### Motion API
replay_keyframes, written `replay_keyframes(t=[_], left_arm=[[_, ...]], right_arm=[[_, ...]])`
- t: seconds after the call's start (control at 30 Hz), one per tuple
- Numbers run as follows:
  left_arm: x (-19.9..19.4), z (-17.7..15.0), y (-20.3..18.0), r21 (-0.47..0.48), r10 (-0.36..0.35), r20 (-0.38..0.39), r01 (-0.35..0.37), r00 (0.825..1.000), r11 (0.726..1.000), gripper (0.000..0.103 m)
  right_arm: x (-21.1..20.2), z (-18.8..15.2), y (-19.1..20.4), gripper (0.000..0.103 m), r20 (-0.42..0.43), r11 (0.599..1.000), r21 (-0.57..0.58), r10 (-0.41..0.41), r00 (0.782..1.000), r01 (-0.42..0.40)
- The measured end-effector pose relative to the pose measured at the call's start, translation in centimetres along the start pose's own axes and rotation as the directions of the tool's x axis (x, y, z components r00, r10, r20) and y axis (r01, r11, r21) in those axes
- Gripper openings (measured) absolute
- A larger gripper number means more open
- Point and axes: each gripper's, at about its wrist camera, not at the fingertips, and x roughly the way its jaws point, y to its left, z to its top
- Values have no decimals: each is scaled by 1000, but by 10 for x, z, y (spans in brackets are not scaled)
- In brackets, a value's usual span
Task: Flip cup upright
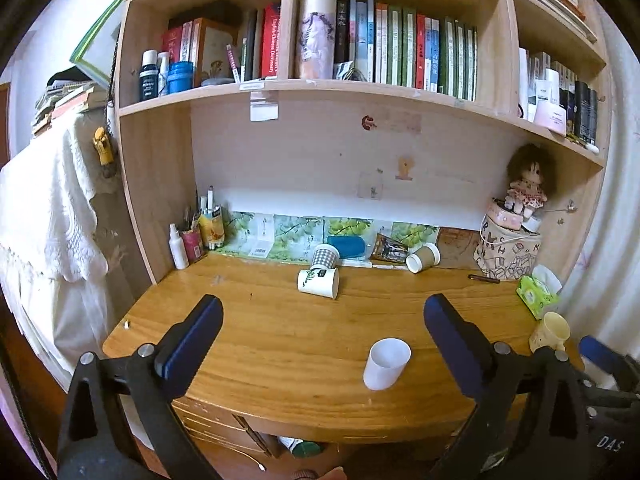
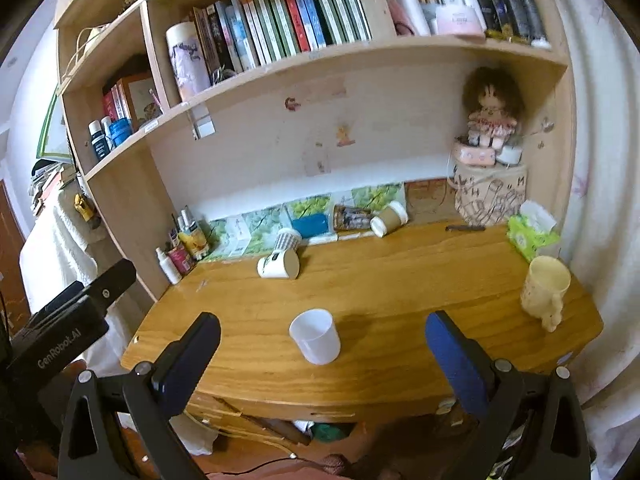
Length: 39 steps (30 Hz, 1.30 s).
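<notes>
A white plastic cup point(image 1: 386, 363) stands upright near the front of the wooden desk point(image 1: 280, 340); it also shows in the right wrist view point(image 2: 316, 336). A white paper cup with a leaf print point(image 1: 318, 282) lies on its side further back, also in the right wrist view point(image 2: 279, 265). A checked cup point(image 1: 325, 257) leans behind it. A brown paper cup point(image 1: 423, 257) lies on its side at the back. My left gripper point(image 1: 324, 320) is open and empty above the desk front. My right gripper point(image 2: 322, 340) is open and empty, with the white cup between its fingers in view.
A cream mug point(image 2: 545, 292) stands upright at the right edge beside a green tissue pack point(image 2: 530, 236). A patterned box with a doll point(image 2: 490, 196) fills the back right corner. Bottles and a pen holder point(image 1: 196, 236) stand at the back left. Bookshelves hang above.
</notes>
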Motion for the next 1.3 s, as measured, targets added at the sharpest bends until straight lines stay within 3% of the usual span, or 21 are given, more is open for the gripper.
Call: replay_keyframes(t=[0.4,1.3], left_arm=[[9,0,-11,62,42,-2,-42,999,997,103],[3,-7,-16,50,35,2,-35,999,998,103]], right_arm=[[-10,5,7,103,90,997,-53,-57,994,62],[-9,5,2,103,65,998,-63,-5,998,9]])
